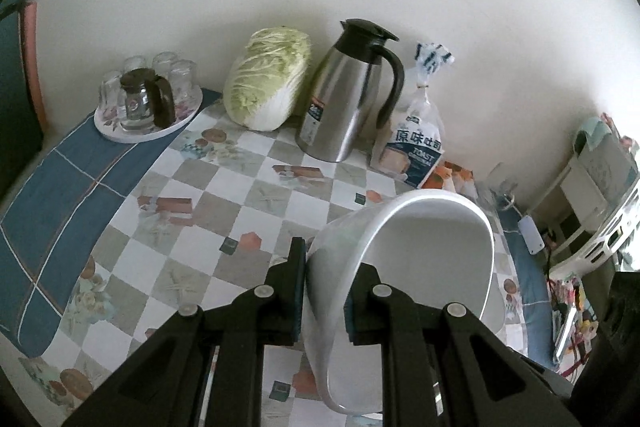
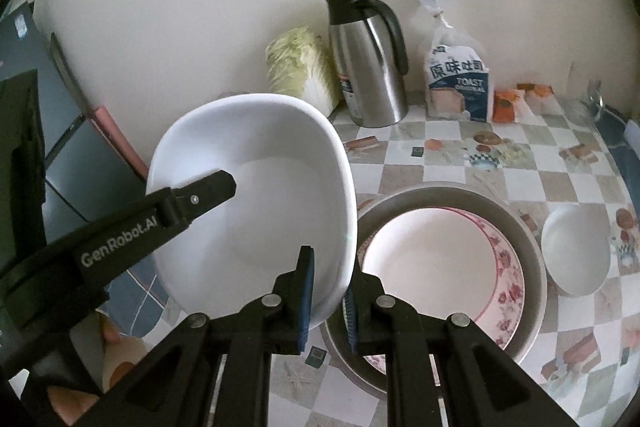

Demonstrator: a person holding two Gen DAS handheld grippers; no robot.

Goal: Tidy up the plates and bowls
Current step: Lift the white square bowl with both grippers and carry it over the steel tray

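Both claws clamp the same white bowl [image 2: 256, 203], held tilted above the table [image 1: 224, 195]. Right claw [image 2: 328, 301] pinches the bowl's near rim between narrow jaws, one pad inside and one outside; left claw [image 1: 324, 291] grips the opposite rim the same way, and in the right view its black finger reaches into the bowl from the left. Nothing lies in the bowl. Just right of it on the checked cloth sits a grey metal pan [image 2: 516, 215] holding a flower-rimmed plate [image 2: 506, 291], itself bare; the pan's near edge is hidden behind the right claw. Further right stands a small white bowl [image 2: 576, 255], also with nothing in it. Against the wall stand a cabbage [image 1: 266, 79], a steel jug [image 1: 348, 99] with black lid and handle, and a bag of toast [image 1: 416, 143]. At the far left corner a round tray [image 1: 120, 135] carries a glass pot [image 1: 140, 99] with upturned glasses [image 1: 176, 75] around it. A clear glass [image 1: 500, 183] near the right edge is hard to make out. White furniture [image 1: 592, 195] beyond the table is cut off by the lens edge.
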